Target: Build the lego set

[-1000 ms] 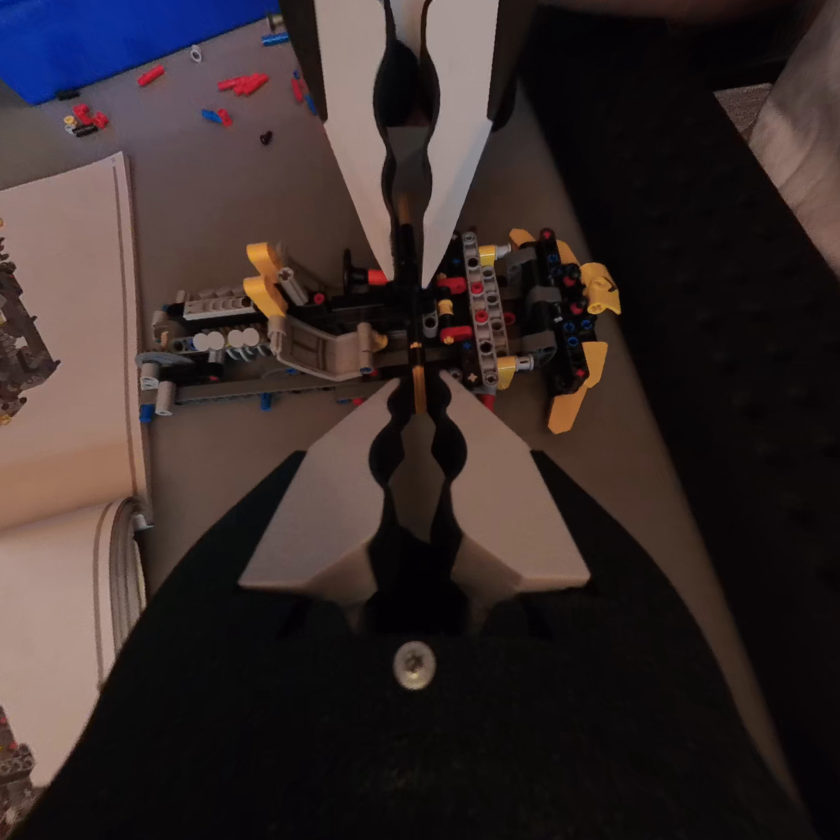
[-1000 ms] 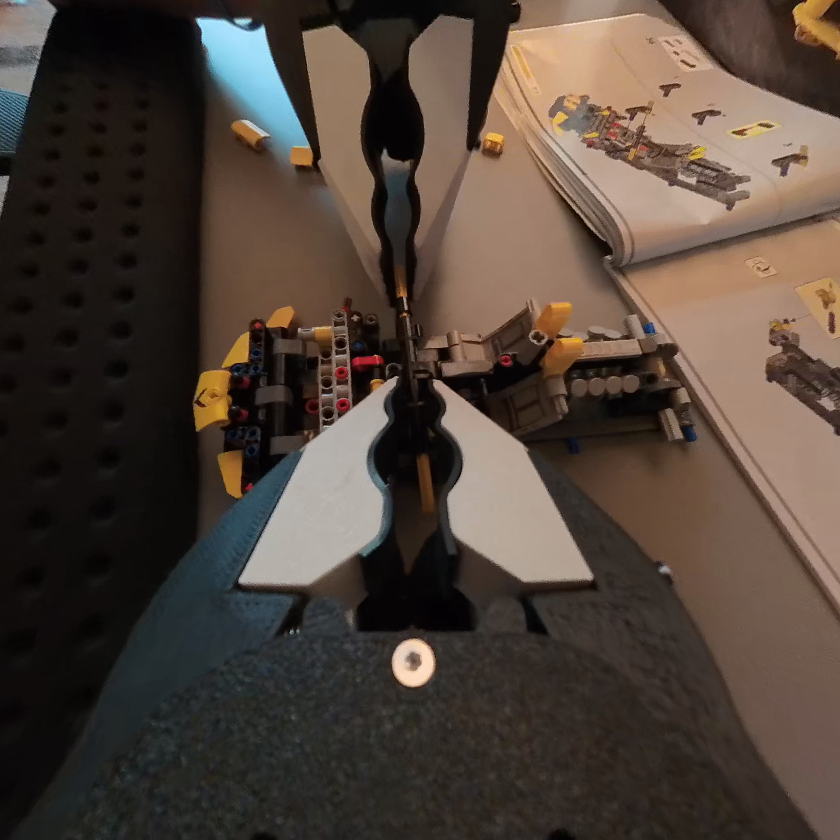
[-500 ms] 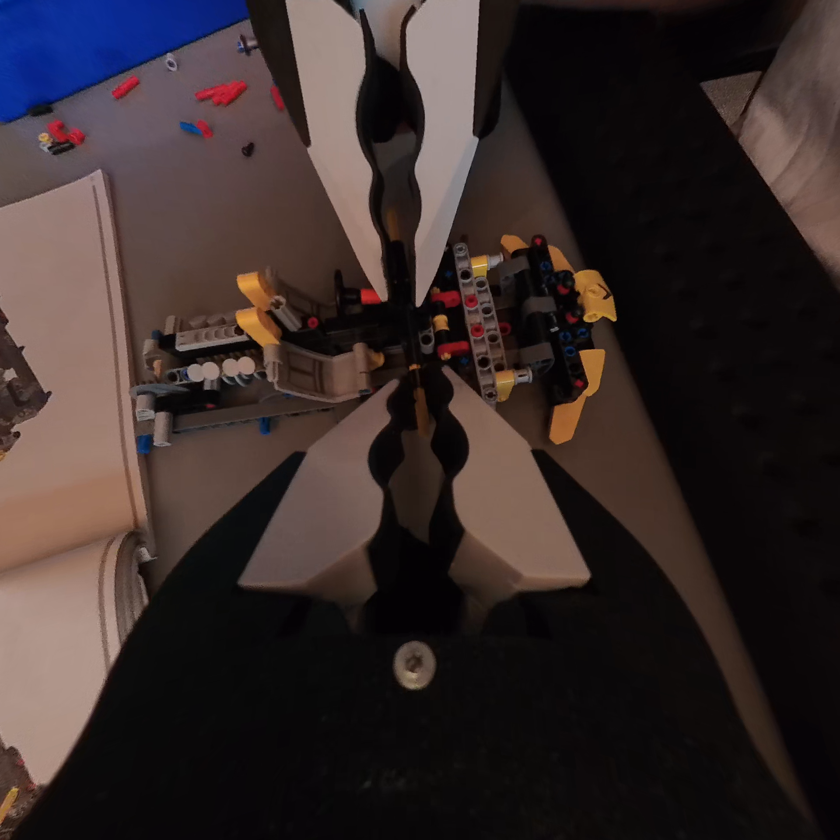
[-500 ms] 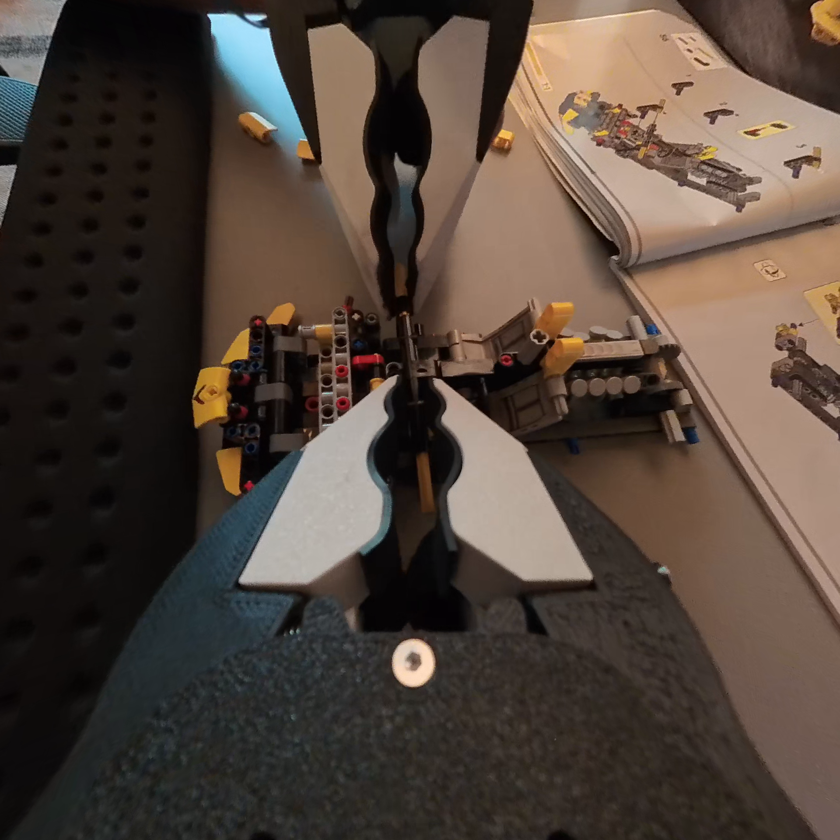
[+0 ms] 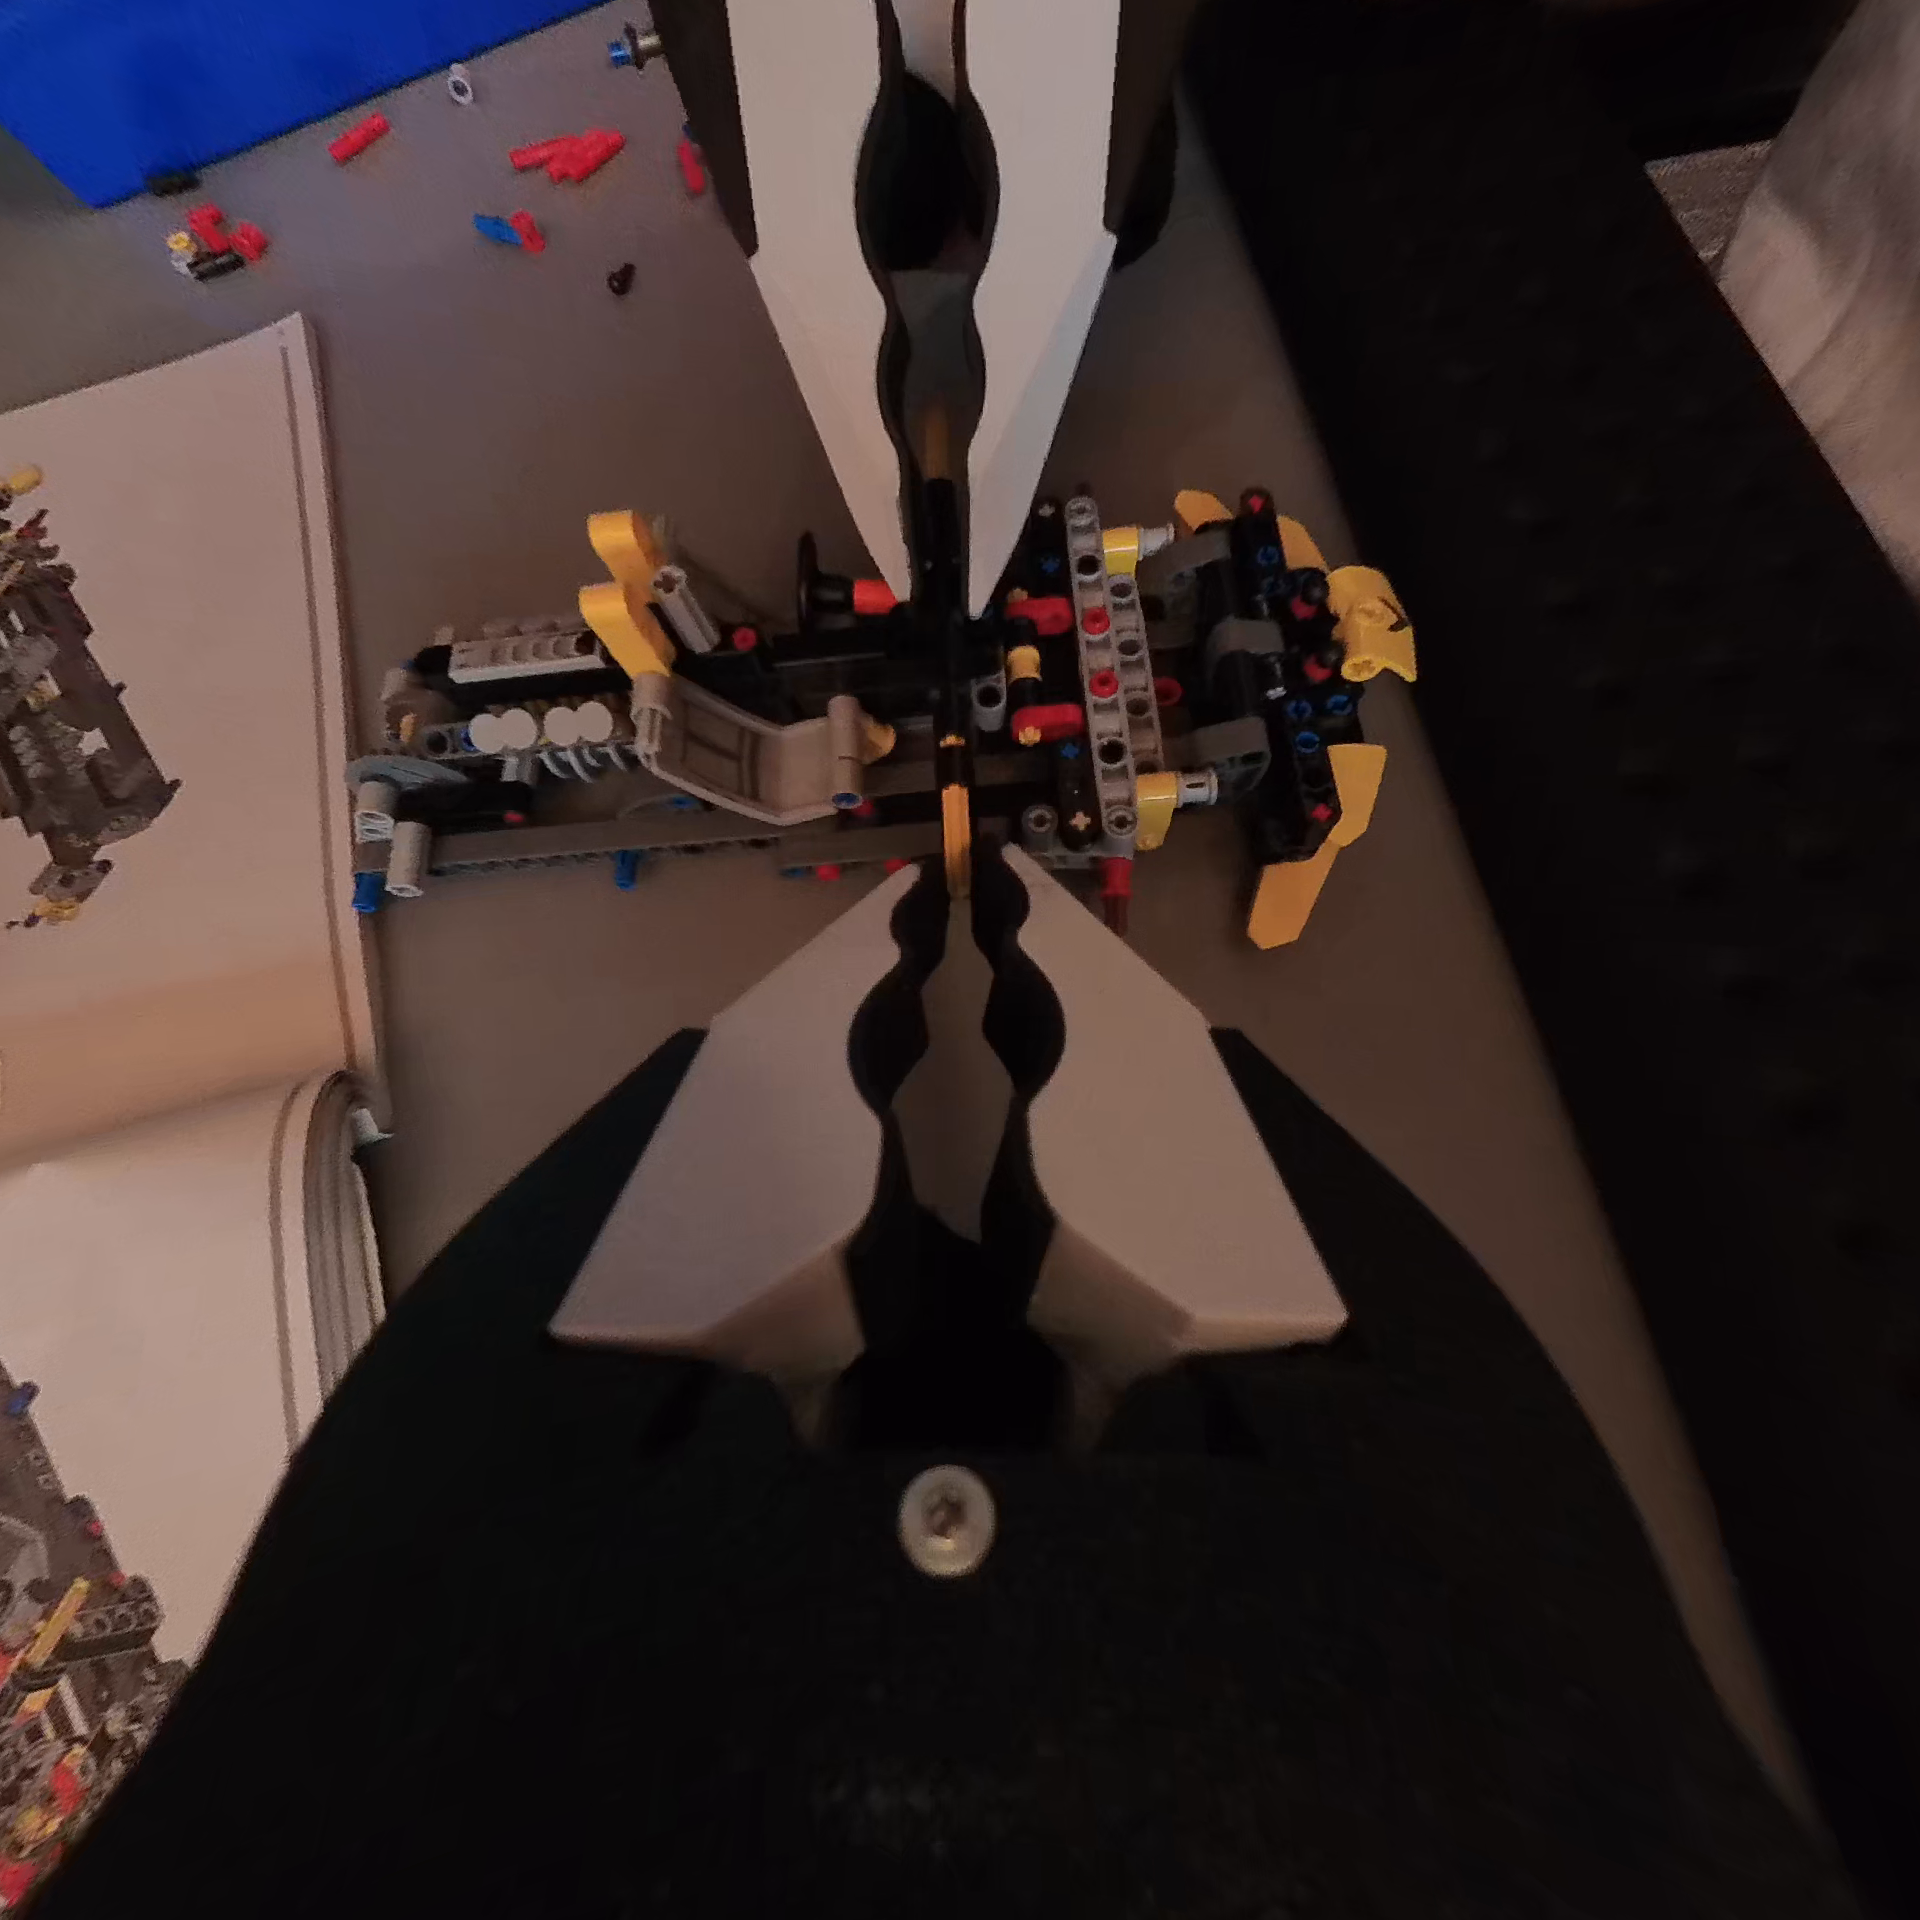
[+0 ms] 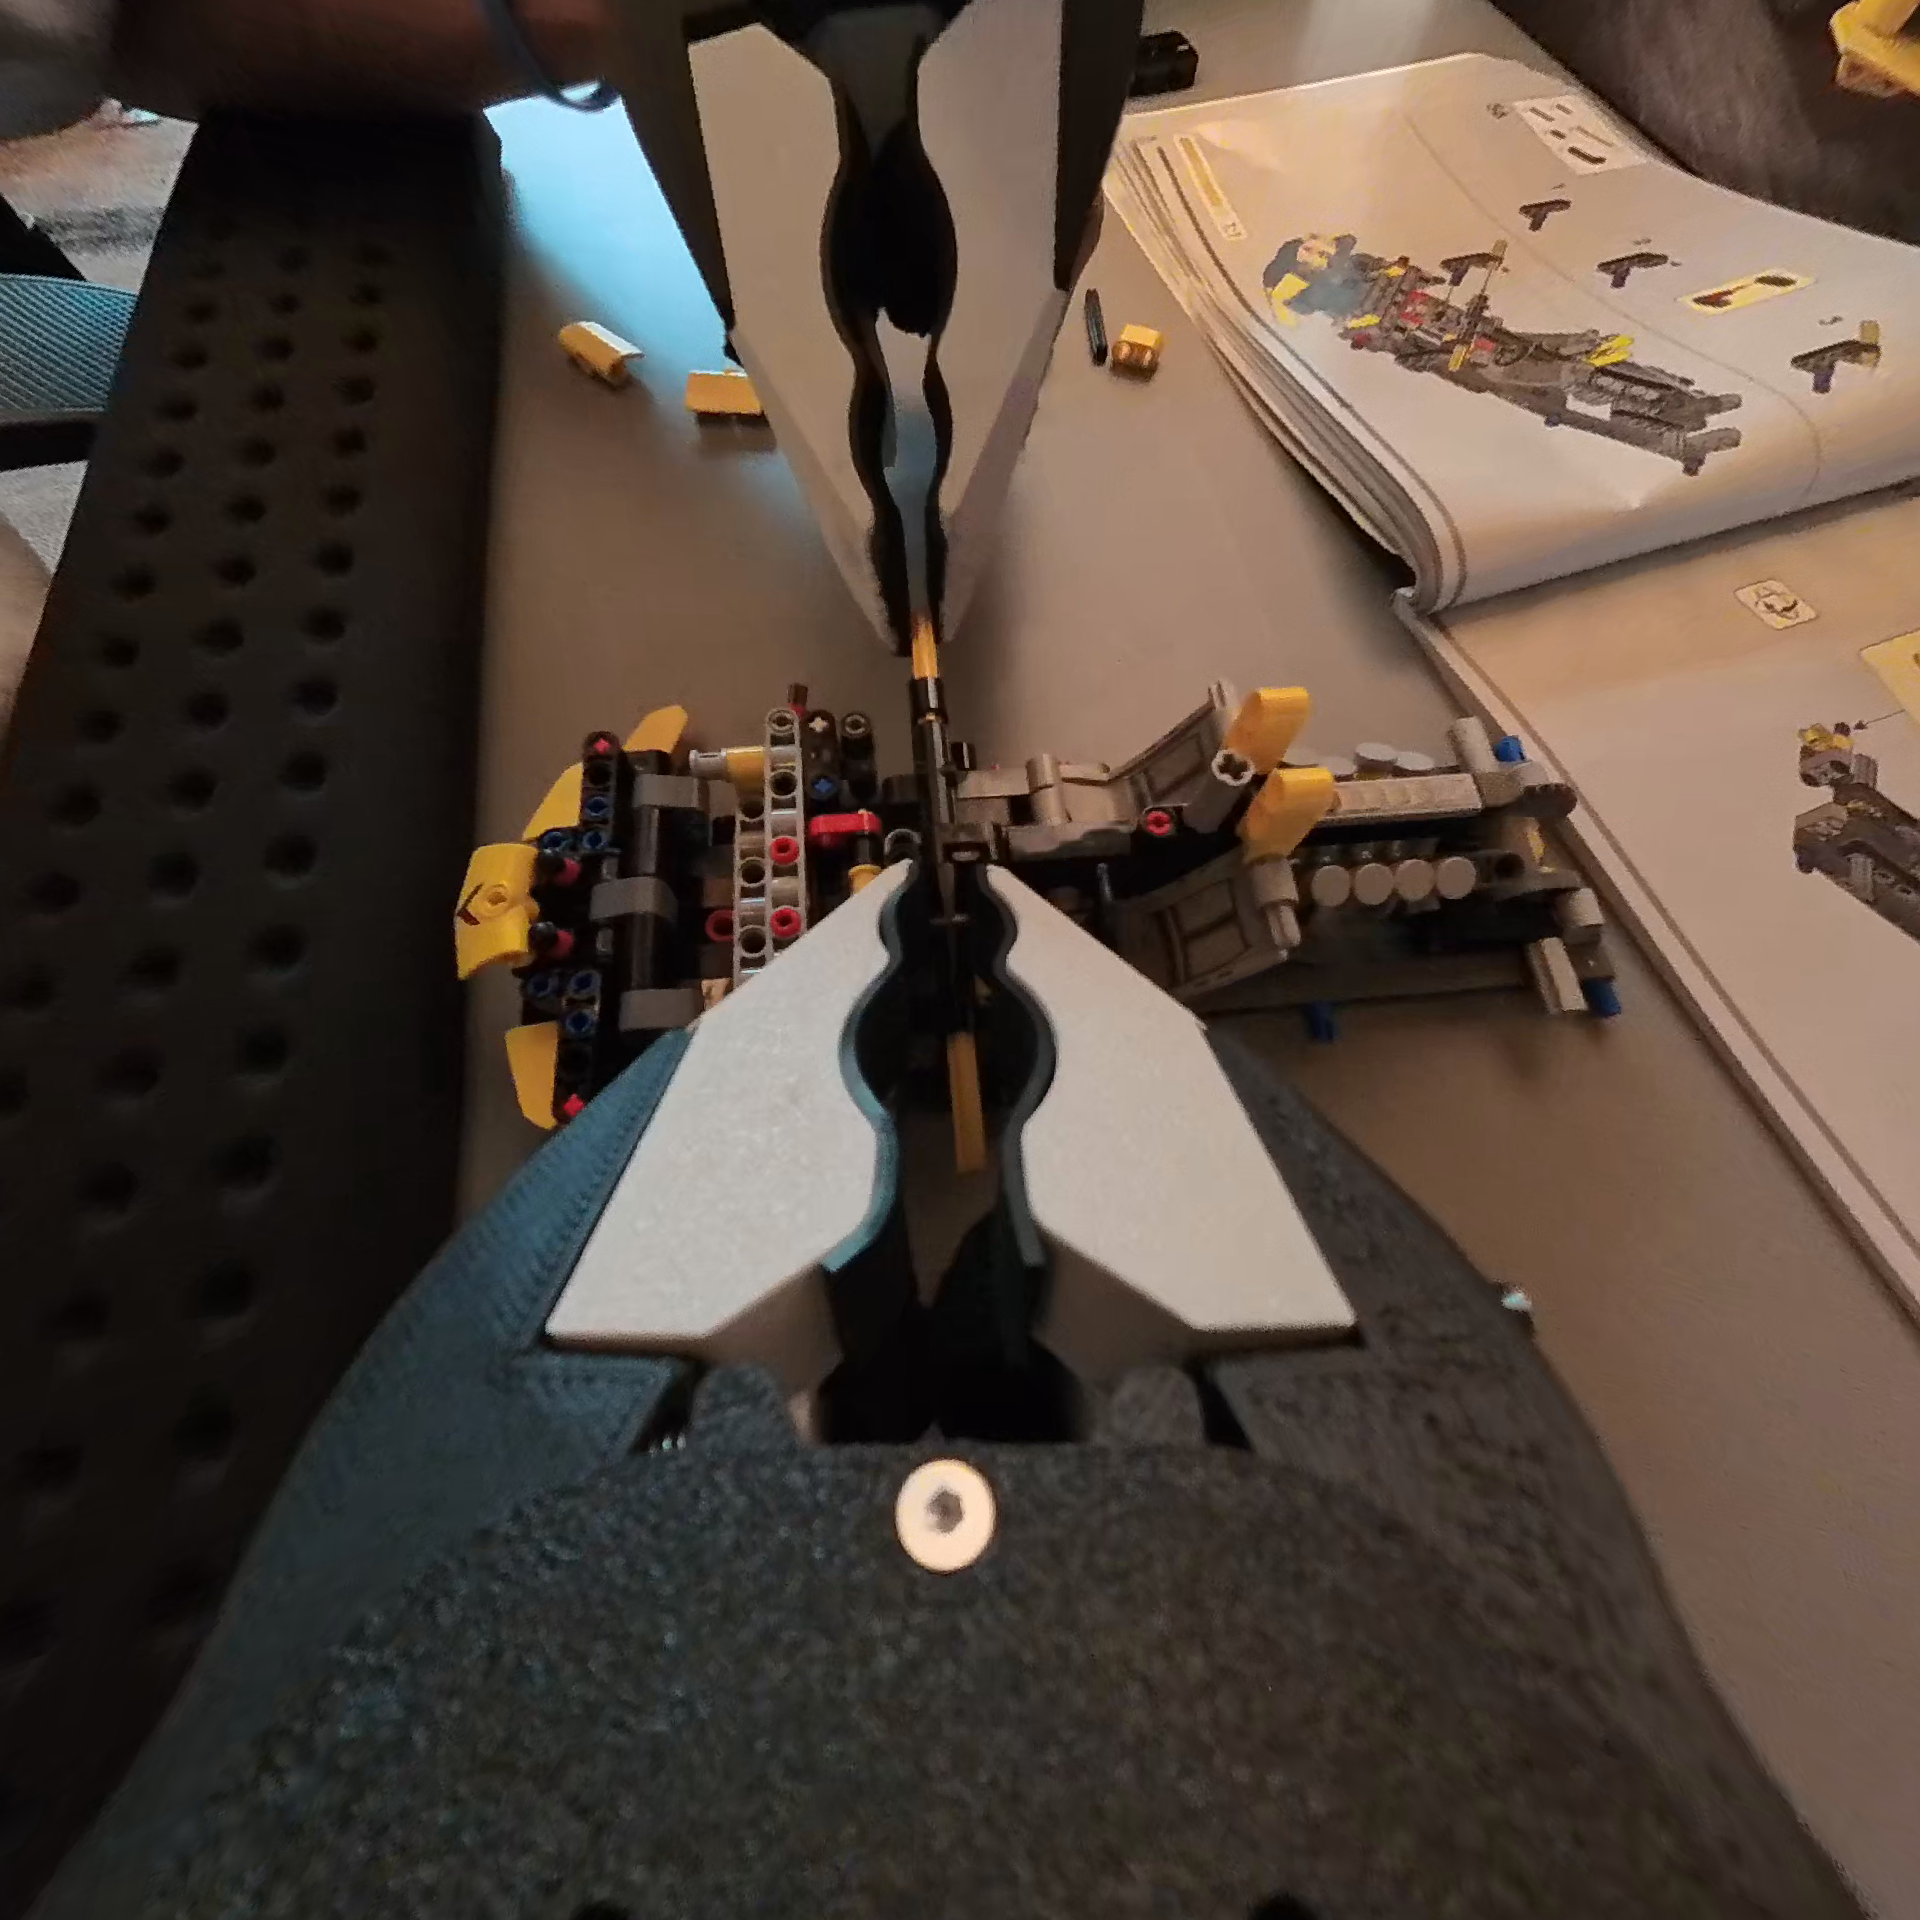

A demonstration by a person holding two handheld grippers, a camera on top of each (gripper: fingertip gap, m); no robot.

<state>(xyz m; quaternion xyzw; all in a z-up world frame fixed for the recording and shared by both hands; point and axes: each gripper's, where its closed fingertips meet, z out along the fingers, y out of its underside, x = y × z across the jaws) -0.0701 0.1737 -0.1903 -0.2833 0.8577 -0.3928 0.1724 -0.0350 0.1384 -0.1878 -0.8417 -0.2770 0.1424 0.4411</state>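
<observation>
While both grippers pinch long black-and-yellow stick (image 5: 951, 727) from each end, hold level. Left gripper (image 5: 961, 883) clamped on near end, right gripper (image 6: 940, 894) on other. Lego model (image 6: 1039, 862) sits under, on table (image 6: 1195, 623). Push straight, gently.

Left claw (image 5: 958, 868) pinches the near end of a thin yellow-and-black rod (image 5: 951, 727) over the lego model (image 5: 883, 717) mid-frame; right claw (image 5: 940, 582) clamps the far end from the top. Loose red pieces (image 5: 566, 156) upper left on the desk (image 5: 499, 416).
</observation>
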